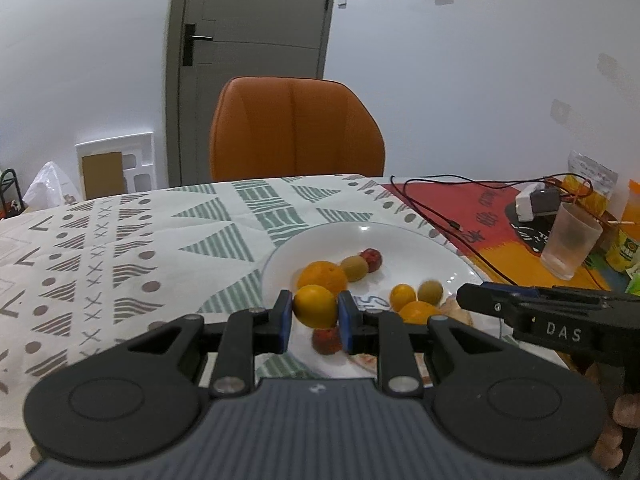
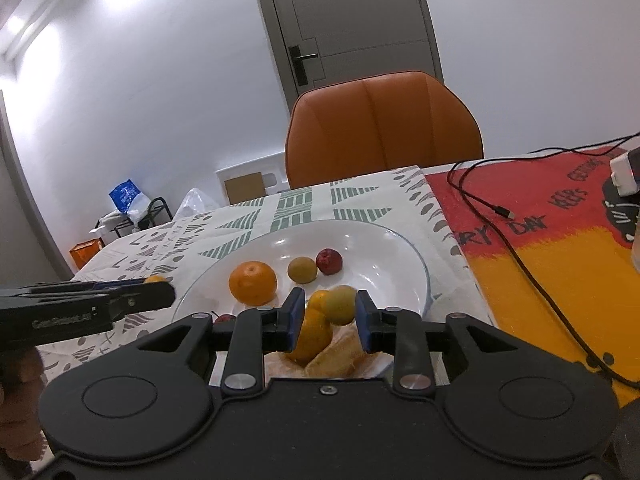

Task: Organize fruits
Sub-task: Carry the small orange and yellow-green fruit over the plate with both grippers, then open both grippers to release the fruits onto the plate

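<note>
Over the white plate (image 1: 448,248) on the desk, the left gripper (image 1: 315,317) is clamped on a small yellow-orange fruit (image 1: 315,306); placing is the step in hand. The right gripper (image 2: 326,320) stands slightly parted around a greenish fruit (image 2: 340,304), pads seemingly not pressing. Next, the held fruit likely wants setting beside its like.

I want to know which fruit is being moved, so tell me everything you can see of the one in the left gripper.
The yellow-orange fruit is small, round and smooth, like a kumquat or a tiny citrus. The left gripper is shut on it, a blue pad against each side, above the near rim of the white plate.
</note>
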Action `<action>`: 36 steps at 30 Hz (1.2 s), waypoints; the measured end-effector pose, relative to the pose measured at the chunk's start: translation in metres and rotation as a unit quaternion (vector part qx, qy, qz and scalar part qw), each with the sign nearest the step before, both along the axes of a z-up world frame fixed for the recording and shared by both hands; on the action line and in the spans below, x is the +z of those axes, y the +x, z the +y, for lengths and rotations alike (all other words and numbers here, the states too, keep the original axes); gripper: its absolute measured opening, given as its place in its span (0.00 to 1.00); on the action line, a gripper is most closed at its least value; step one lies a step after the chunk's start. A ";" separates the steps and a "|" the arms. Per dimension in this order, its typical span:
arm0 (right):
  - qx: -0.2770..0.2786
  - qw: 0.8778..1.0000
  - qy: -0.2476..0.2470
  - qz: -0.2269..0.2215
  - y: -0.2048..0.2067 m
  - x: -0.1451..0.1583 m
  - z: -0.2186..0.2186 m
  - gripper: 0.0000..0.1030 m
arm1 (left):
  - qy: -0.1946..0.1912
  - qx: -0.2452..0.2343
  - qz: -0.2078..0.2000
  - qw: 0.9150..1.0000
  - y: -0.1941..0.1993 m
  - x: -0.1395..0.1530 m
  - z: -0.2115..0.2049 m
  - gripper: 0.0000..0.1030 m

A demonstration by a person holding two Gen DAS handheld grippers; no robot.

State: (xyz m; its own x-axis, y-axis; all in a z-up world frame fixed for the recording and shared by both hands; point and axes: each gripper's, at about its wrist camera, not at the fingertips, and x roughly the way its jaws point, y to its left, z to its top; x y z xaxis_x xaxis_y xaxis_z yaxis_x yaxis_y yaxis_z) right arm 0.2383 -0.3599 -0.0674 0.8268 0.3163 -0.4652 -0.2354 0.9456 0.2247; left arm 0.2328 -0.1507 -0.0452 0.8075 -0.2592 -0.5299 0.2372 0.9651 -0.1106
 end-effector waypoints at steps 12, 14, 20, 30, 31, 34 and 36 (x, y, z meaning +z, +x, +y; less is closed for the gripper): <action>-0.006 1.000 0.011 0.000 -0.010 0.002 -0.013 0.29 | 0.003 -0.028 -0.005 1.000 0.006 0.003 -0.029 0.22; -0.006 1.000 0.011 -0.001 -0.010 0.002 -0.014 0.29 | 0.001 -0.031 -0.008 0.999 0.004 0.004 -0.031 0.22; -0.005 1.000 0.014 0.001 -0.011 0.002 -0.014 0.29 | 0.003 -0.031 0.000 1.000 0.004 0.002 -0.028 0.27; -0.001 1.000 0.015 0.000 -0.013 0.003 -0.009 0.33 | -0.002 0.007 0.016 1.000 -0.004 -0.001 0.000 0.50; 0.000 1.000 0.014 0.000 -0.013 0.003 -0.008 0.34 | -0.003 0.010 0.016 1.000 -0.005 -0.001 0.002 0.52; 0.000 1.000 0.013 -0.001 -0.015 0.005 -0.004 0.41 | -0.003 0.017 0.015 1.000 -0.010 0.003 0.008 0.65; 0.000 1.000 0.012 -0.003 -0.016 0.006 -0.002 0.45 | -0.005 0.021 0.010 1.000 -0.015 0.005 0.012 0.77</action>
State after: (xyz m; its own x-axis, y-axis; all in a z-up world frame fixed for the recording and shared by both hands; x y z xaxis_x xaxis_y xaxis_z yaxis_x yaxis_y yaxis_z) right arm 0.2219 -0.3621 -0.0615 0.8292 0.3272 -0.4531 -0.2367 0.9400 0.2457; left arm 0.2182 -0.1383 -0.0400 0.8069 -0.2311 -0.5436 0.1941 0.9729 -0.1255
